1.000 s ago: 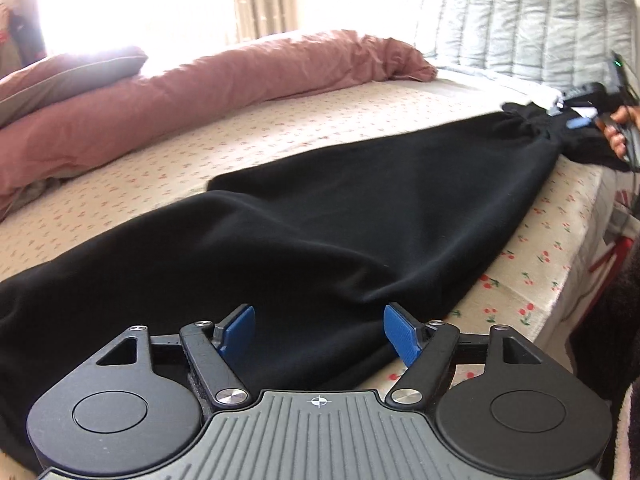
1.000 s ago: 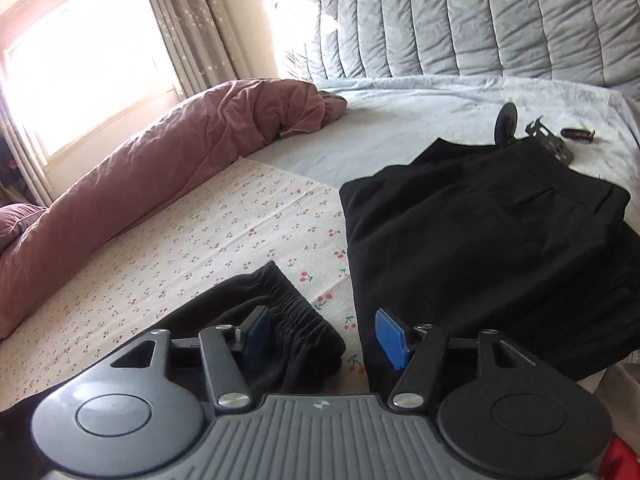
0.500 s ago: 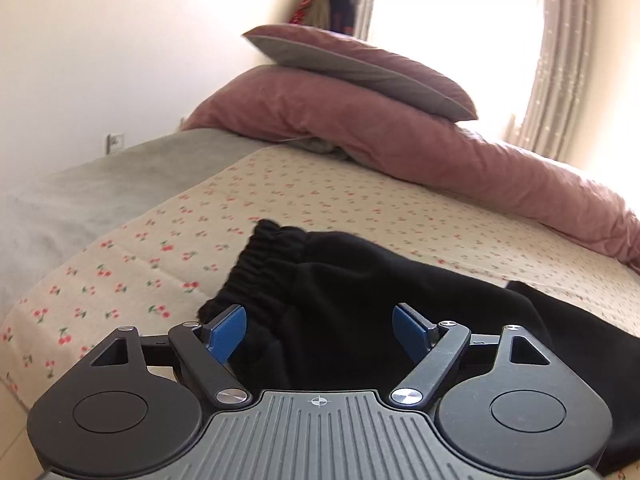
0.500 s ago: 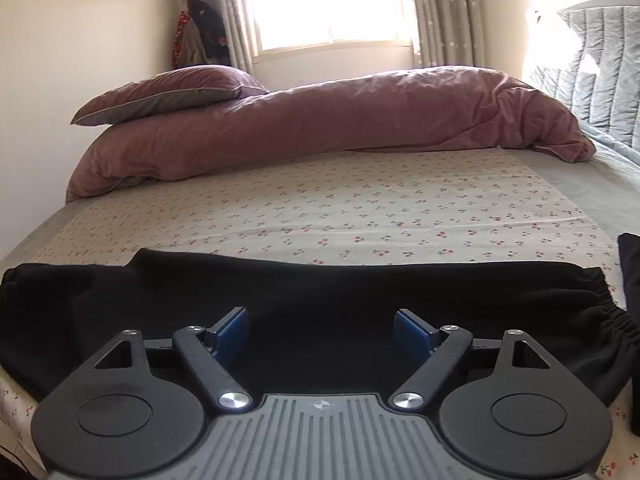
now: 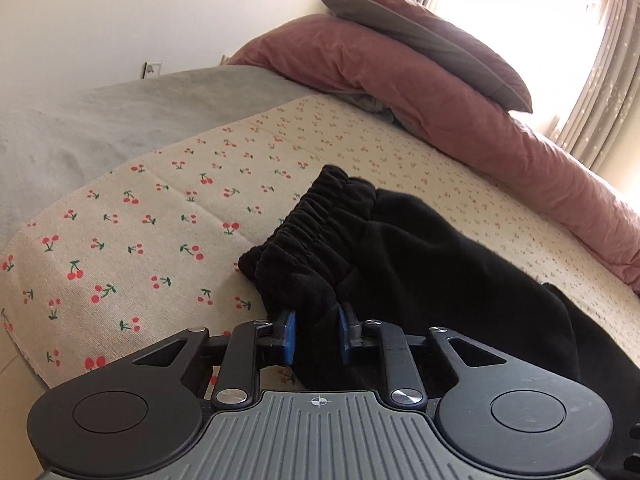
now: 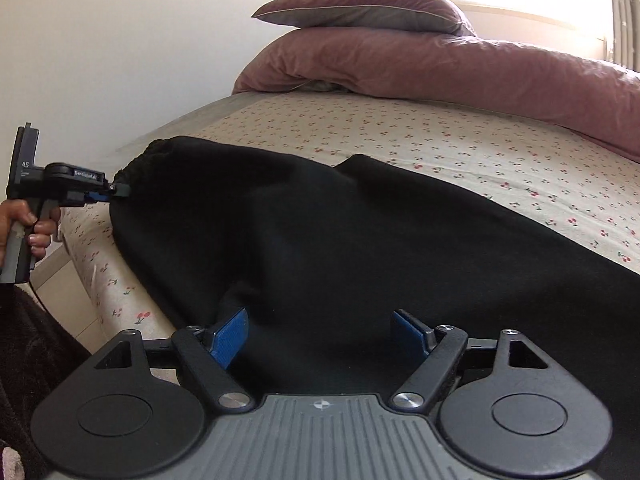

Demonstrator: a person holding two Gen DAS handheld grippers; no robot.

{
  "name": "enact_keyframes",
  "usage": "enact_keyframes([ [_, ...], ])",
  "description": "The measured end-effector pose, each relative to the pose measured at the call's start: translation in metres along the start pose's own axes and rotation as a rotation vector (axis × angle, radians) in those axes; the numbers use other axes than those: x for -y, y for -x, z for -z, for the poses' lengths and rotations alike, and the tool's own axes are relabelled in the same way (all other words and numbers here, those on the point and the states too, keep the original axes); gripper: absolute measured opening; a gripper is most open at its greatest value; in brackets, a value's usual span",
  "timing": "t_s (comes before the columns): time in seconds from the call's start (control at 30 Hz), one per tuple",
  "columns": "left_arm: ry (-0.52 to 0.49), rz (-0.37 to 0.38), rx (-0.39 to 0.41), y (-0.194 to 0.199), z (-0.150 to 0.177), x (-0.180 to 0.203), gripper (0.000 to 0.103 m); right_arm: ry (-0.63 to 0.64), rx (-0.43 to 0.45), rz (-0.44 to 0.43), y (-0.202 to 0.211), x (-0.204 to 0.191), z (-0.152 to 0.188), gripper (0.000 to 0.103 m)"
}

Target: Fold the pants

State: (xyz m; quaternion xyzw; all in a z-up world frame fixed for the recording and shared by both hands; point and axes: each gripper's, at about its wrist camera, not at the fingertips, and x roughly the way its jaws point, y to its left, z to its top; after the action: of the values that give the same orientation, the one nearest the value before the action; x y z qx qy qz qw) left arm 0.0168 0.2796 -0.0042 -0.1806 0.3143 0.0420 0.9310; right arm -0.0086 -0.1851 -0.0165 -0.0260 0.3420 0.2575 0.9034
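2 tongs are in use on 1 pair of black pants [image 6: 360, 240], which lies across the cherry-print bed sheet [image 5: 140, 220] and fills the centre and right of the right wrist view. At far left of that view, the left tongs [image 6: 114, 192] are seen from outside, clenched on the gathered waistband [image 5: 316, 216]; their own camera confirms it, with the blue pads [image 5: 290, 334] pressed against a bunch of black cloth at lower centre. The right tongs [image 6: 320, 334], lower centre of their view, stand released, with cloth lying between the spread pads but not pinched.

Risk, as a judgement: only 1 point is held. If the left side lifts or pulls now, the loose length may drag, twist or slide over the bed edge at lower left. The clenched bunch looks thick, so layers could slip unevenly. The pink duvet [image 6: 440, 64] lies well apart, upper right.
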Motion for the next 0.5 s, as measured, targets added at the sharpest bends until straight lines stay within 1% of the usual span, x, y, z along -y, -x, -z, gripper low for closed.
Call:
enact_keyframes([
  [0.07, 0.025, -0.017, 0.058, 0.012, -0.006, -0.005, 0.017, -0.002, -0.026, 0.006, -0.006, 0.001, 0.0, 0.077],
  [0.1, 0.033, -0.046, 0.059, 0.014, -0.009, -0.008, 0.017, -0.006, -0.038, 0.009, -0.009, 0.002, 0.0, 0.077],
  [0.13, 0.037, -0.062, 0.037, 0.011, -0.01, -0.012, 0.017, -0.014, -0.053, 0.013, -0.013, 0.005, -0.001, 0.077],
  [0.17, 0.043, -0.074, -0.007, 0.004, -0.01, -0.015, 0.018, -0.021, -0.067, 0.015, -0.014, 0.007, 0.0, 0.077],
  [0.2, 0.032, -0.085, -0.06, -0.005, -0.008, -0.017, 0.02, -0.025, -0.079, 0.017, -0.015, 0.009, 0.001, 0.077],
  [0.23, -0.009, -0.097, -0.102, -0.014, -0.005, -0.016, 0.023, -0.027, -0.086, 0.018, -0.015, 0.01, 0.002, 0.077],
  [0.27, -0.027, -0.108, -0.096, -0.015, -0.003, -0.015, 0.025, -0.025, -0.085, 0.018, -0.015, 0.01, 0.001, 0.077],
  [0.3, -0.044, -0.109, -0.068, -0.01, -0.003, -0.012, 0.03, -0.025, -0.081, 0.017, -0.013, 0.01, 0.001, 0.077],
  [0.37, -0.08, -0.123, 0.006, 0.005, -0.007, -0.007, 0.046, -0.023, -0.063, 0.022, -0.009, 0.011, 0.0, 0.077],
  [0.4, -0.076, -0.142, 0.059, 0.013, -0.009, -0.006, 0.061, -0.02, -0.046, 0.024, -0.006, 0.013, -0.002, 0.077],
  [0.43, -0.077, -0.159, 0.117, 0.021, -0.01, -0.004, 0.065, -0.021, -0.033, 0.024, -0.006, 0.015, -0.007, 0.077],
  [0.5, -0.11, -0.17, 0.179, 0.031, -0.015, 0.005, 0.066, -0.025, -0.019, 0.03, -0.008, 0.021, -0.019, 0.077],
])
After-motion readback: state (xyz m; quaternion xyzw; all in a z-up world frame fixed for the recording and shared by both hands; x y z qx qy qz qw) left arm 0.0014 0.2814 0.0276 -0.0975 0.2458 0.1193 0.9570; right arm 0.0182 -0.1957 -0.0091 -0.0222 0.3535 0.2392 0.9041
